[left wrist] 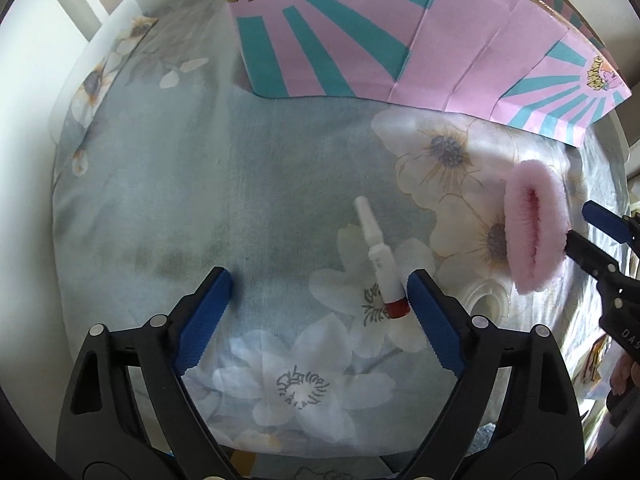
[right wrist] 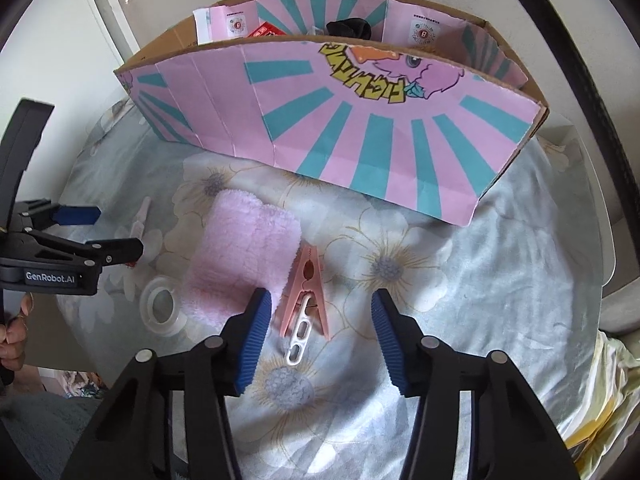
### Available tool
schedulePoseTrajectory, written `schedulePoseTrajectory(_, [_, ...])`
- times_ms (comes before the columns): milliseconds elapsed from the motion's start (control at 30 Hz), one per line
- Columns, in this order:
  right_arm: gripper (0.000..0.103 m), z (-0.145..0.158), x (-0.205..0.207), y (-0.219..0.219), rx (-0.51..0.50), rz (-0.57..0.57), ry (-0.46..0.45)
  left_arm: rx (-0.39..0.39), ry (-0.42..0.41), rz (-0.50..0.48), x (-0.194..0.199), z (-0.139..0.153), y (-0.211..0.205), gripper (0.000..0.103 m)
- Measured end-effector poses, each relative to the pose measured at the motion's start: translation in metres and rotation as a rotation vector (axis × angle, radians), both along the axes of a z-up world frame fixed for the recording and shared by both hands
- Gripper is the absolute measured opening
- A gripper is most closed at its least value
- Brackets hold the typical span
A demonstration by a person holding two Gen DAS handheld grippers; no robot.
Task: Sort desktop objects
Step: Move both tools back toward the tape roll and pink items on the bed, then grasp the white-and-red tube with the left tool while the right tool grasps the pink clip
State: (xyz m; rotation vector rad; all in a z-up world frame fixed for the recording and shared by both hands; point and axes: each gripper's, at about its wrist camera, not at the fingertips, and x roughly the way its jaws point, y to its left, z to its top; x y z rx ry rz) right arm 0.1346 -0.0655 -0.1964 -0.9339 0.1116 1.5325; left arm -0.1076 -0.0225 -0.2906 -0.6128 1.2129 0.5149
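Note:
A small white vial with a red cap (left wrist: 380,260) lies on the floral cloth between the fingers of my left gripper (left wrist: 320,280). Its cap sits right beside the right pad, and the jaws are open. In the right wrist view a pink clothespin with a white clip (right wrist: 306,300) lies between the fingers of my right gripper (right wrist: 320,300), nearer the left pad. Those jaws are open too, with no pad pressing on the clothespin. A folded pink fluffy cloth (right wrist: 244,252) lies just left of the clothespin. The left gripper (right wrist: 120,230) also shows at the left edge, above the vial (right wrist: 141,216).
A pink and teal cardboard box (right wrist: 320,128) stands at the back with several items inside. A clear tape roll (right wrist: 162,304) lies left of the fluffy cloth. The floral cloth (left wrist: 160,200) covers the surface. A hand (right wrist: 16,332) holds the left gripper.

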Motion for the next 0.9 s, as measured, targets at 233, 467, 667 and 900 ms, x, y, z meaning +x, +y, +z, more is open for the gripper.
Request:
schedulePoseTrajectory(233, [0.048,0.006,0.005,-0.001,0.015,0.002,0.017,0.014,0.006,-0.004,0.001,0.001,-0.004,0.083])
schedulePoseTrajectory(467, [0.047,-0.007,-0.007,0.007,0.000,0.017,-0.038,0.033,0.000,-0.010,0.001,0.004,-0.011,0.076])
schedulePoseTrajectory(667, [0.031,-0.018,-0.011,0.011,-0.023,0.029,-0.070,0.041,-0.012,-0.023,0.001,0.008,-0.018,0.065])
schedulePoseTrajectory(900, [0.025,-0.019,-0.016,0.009,-0.011,0.036,-0.104,0.066,-0.011,-0.078,0.006,0.016,-0.034,0.031])
